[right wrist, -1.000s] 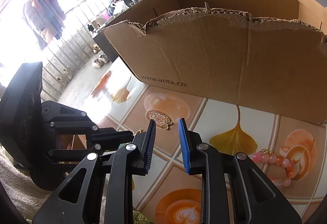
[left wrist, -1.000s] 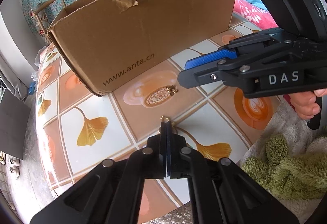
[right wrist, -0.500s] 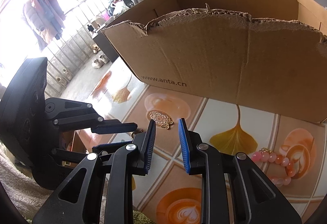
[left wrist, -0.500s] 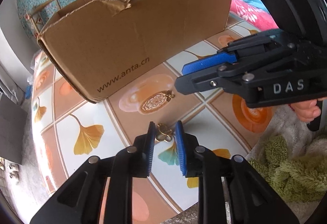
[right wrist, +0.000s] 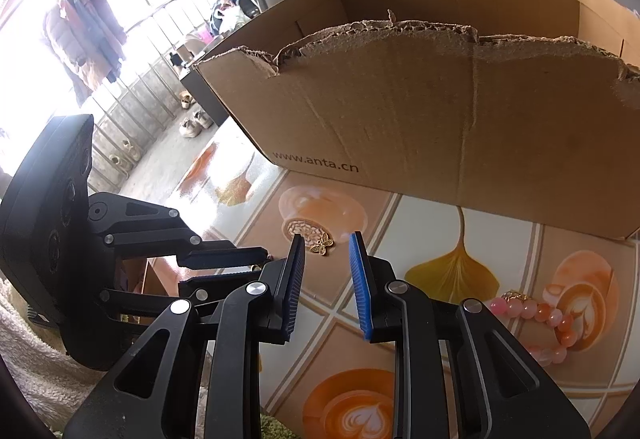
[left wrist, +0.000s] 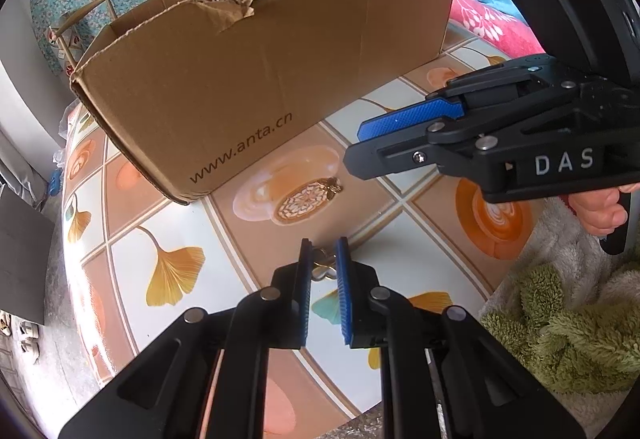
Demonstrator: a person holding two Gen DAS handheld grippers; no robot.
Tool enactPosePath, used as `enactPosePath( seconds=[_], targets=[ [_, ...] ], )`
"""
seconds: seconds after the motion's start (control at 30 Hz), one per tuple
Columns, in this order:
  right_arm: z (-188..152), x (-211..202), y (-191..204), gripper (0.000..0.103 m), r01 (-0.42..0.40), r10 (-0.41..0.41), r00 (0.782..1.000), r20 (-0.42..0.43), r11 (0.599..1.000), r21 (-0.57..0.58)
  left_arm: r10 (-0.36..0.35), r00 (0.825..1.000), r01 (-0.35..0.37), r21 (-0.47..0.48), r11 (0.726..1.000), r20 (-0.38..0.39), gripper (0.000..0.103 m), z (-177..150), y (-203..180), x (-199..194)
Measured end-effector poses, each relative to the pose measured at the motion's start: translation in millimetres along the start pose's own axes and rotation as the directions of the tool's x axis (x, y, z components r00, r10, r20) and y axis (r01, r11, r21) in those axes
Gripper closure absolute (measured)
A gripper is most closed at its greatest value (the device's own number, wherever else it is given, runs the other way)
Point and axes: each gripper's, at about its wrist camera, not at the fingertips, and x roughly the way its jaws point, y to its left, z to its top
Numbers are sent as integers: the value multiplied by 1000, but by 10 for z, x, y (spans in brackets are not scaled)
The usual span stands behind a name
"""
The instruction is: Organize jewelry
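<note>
Gold ring point(left wrist: 322, 266) lying on the tablecloth point(left wrist: 132, 263) between the closing pads of the left gripper point(left wrist: 323, 257), not yet pinched. Best squeezed squarely, low to the cloth, then lifted straight. Right gripper point(right wrist: 325, 255) part open, empty, poised above a butterfly charm point(right wrist: 322, 243). Bead bracelet point(right wrist: 548, 323) off to its right. Beyond, the cardboard box point(left wrist: 256, 79), likely destination.

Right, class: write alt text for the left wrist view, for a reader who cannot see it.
The left gripper is closing its blue pads around a small gold jewelry piece lying on a patterned tabletop. Beyond it stands an open cardboard box, with a gold butterfly charm on the table before it. The right gripper, held in a hand, reaches in from the right.
</note>
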Motion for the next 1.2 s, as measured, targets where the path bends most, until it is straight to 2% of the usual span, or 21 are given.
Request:
enactPosePath(
  seconds=[0.27, 0.33, 0.53, 0.8, 0.9, 0.97, 1.03, 1.13, 1.2],
  targets=[
    [18, 8, 16, 79, 8, -8, 1000, 0, 1000, -5, 4, 1000, -4, -6, 1000, 15, 92, -40, 16, -62],
    [23, 13, 22, 79, 12, -12, 1000, 1, 1000, -7, 7, 1000, -7, -16, 1000, 17, 103, -43, 39, -86],
    [50, 106, 141, 79, 48, -49, 999, -14, 996, -73, 25, 1000, -24, -67, 998, 15, 103, -109, 151, -132],
    [55, 141, 229, 77, 43, -46, 999, -26, 993, -106, -9, 1000, 11, -119, 993, 16, 102, -222, 269, -276],
    [43, 150, 246, 77, 36, -40, 998, -38, 993, -109, -14, 1000, 16, -115, 993, 15, 92, -258, 248, -269],
    [39, 137, 248, 77, 30, -35, 998, -43, 994, -106, -4, 1000, 5, -85, 996, 10, 74, -260, 199, -237],
    [29, 130, 250, 77, 23, -27, 999, -45, 995, -99, 8, 1000, -8, -45, 999, 8, 67, -225, 124, -185],
    [15, 125, 249, 77, 13, -17, 999, -45, 996, -86, -6, 1000, 6, -7, 1000, 11, 67, -189, 123, -155],
    [6, 118, 249, 77, 9, -12, 999, -47, 997, -79, -39, 999, 39, -26, 999, -4, 69, -163, 193, -138]
  ],
)
